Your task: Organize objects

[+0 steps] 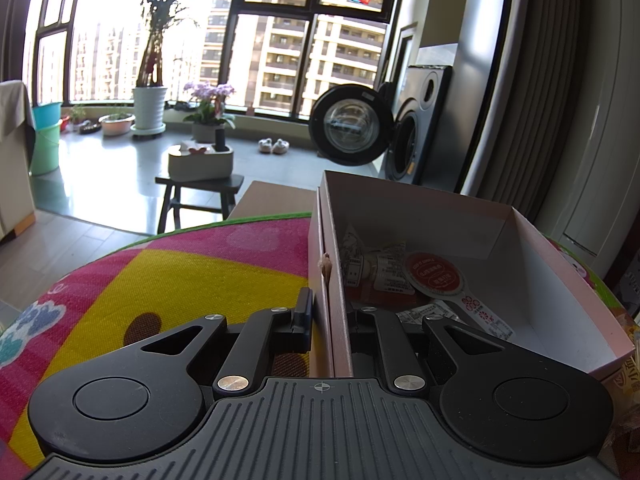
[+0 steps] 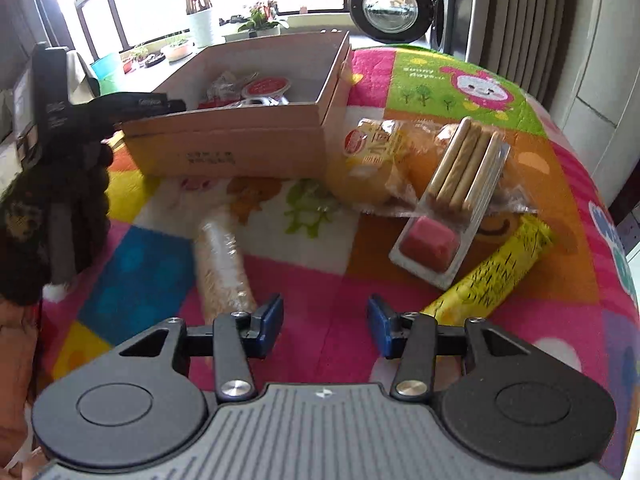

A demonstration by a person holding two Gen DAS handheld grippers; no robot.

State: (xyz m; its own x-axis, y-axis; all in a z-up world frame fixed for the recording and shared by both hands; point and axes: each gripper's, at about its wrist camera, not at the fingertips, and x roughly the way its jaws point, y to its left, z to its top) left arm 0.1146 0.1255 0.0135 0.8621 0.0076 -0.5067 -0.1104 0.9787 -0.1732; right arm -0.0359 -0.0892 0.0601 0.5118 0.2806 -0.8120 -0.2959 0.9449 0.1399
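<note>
Cardboard box sits at 11 o'clock on the bench, left claw pinching its side wall, apparently to steady it. Right claw hangs wide and empty. Snacks wait outside: clear-wrapped roll at 10, yellow packet at 2.

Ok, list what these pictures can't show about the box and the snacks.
- Box contents: left wrist view, the near wall and left claw hide the packets' lower parts.
- Packet print: too small.
- Clear-wrapped roll: right wrist view, blurred; contents unclear.
- Yellow packet: near end hidden behind the open right claw.
</note>
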